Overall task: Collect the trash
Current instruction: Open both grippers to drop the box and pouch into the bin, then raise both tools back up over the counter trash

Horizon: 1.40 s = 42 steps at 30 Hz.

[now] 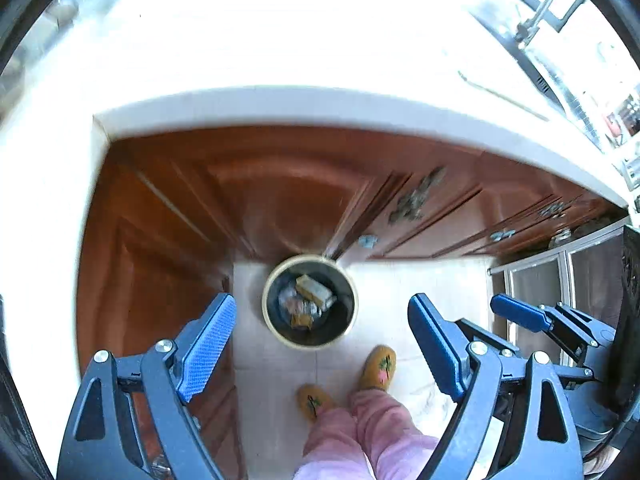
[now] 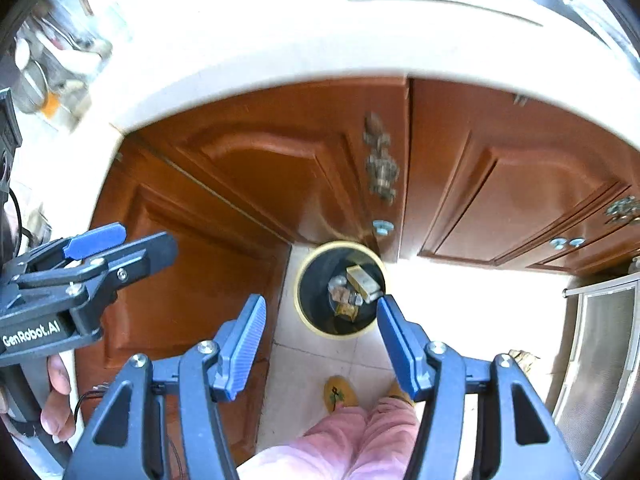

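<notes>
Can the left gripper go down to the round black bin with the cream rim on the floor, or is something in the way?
Probably yes. The left gripper is open and empty, and the round black bin with the cream rim sits directly below with nothing between. The yellow slippers stand beside it, not over it.

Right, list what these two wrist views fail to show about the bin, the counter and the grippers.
- Trash in the bin: too small and blurred in both views to name; only crumpled scraps and a tan block show.
- Countertop: blown out white in both views, so anything lying on it is lost.
- Cabinet handle: motion blurred in the right wrist view.
- Left gripper and right gripper: open and empty; their handles are cut off by the bottom edge.
</notes>
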Each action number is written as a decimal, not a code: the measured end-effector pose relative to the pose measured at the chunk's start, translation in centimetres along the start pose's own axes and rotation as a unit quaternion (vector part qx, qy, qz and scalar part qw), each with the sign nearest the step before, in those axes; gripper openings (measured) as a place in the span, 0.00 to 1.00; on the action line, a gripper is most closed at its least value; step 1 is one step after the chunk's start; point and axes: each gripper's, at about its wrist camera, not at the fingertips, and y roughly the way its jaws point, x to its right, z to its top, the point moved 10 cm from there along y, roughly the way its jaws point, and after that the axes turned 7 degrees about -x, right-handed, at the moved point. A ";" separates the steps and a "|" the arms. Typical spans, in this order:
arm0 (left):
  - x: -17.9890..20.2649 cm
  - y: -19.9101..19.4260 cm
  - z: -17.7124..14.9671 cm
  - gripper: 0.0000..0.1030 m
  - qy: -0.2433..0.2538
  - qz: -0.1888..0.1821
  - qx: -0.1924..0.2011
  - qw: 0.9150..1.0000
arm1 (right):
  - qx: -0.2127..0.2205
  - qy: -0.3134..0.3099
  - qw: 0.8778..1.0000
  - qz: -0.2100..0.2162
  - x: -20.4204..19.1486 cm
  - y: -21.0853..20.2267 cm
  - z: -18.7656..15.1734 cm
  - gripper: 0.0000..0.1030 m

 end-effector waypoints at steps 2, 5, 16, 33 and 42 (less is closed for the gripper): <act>0.3 -2.1 1.1 0.84 0.003 -0.001 0.015 1.000 | 0.012 0.002 1.000 0.002 -0.2 -1.7 0.4 0.57; 0.6 -5.6 2.8 0.84 0.010 0.003 0.042 0.999 | 0.035 0.003 0.999 0.003 -0.7 -4.5 1.2 0.57; -0.1 -15.1 7.8 0.84 0.022 0.022 0.120 0.992 | 0.112 0.006 0.994 0.015 -3.2 -11.4 4.9 0.57; -0.8 -17.2 12.7 0.84 0.036 0.050 0.158 0.986 | 0.161 -0.003 0.986 0.035 -5.1 -15.3 12.5 0.57; -3.7 -14.6 18.9 0.83 -0.025 0.061 0.143 0.987 | 0.147 -0.041 0.986 0.071 -5.3 -13.1 20.4 0.57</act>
